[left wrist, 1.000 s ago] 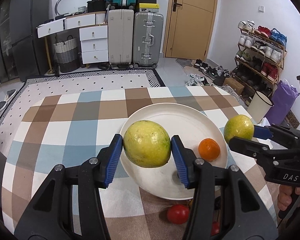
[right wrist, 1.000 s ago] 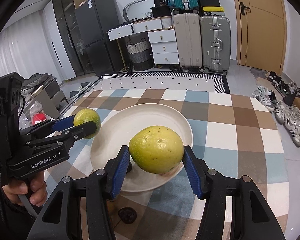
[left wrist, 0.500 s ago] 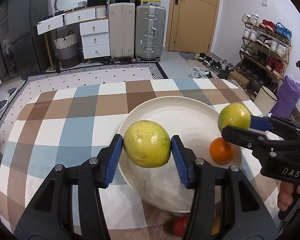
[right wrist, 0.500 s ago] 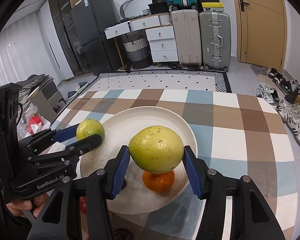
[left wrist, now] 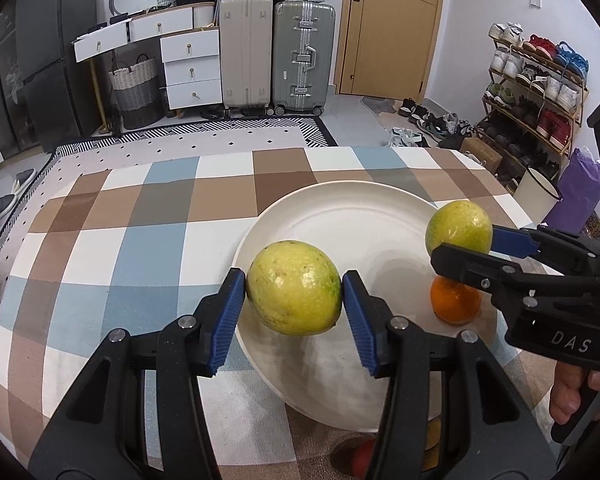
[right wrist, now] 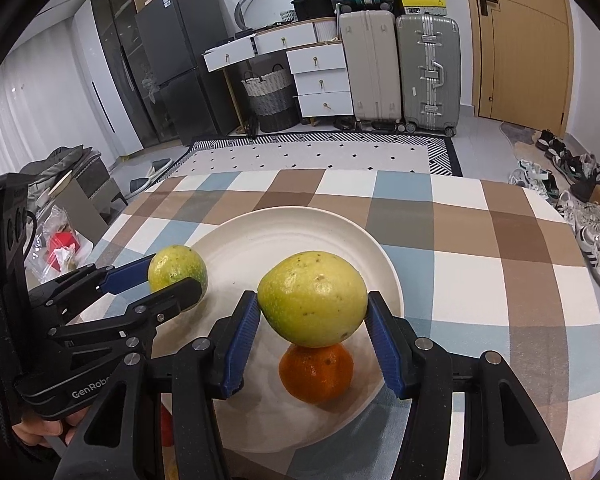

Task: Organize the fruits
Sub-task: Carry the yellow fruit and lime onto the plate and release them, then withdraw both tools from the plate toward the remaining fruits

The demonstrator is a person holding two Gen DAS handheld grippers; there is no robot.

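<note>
A white plate lies on the checked tablecloth, with an orange on its right side. My left gripper is shut on a yellow-green fruit and holds it above the plate's left part. My right gripper is shut on a second yellow-green fruit, held just above the orange. In the right wrist view the plate lies under both grippers, and the left gripper's fruit shows at the left. The right gripper's fruit shows in the left wrist view.
A red fruit lies on the cloth near the plate's front rim, mostly hidden by my left gripper. The table's far edge meets a patterned rug. Suitcases, drawers and a shoe rack stand beyond.
Both grippers have moved forward over the plate with their fruits. The right gripper's fruit now hangs directly above the orange.
</note>
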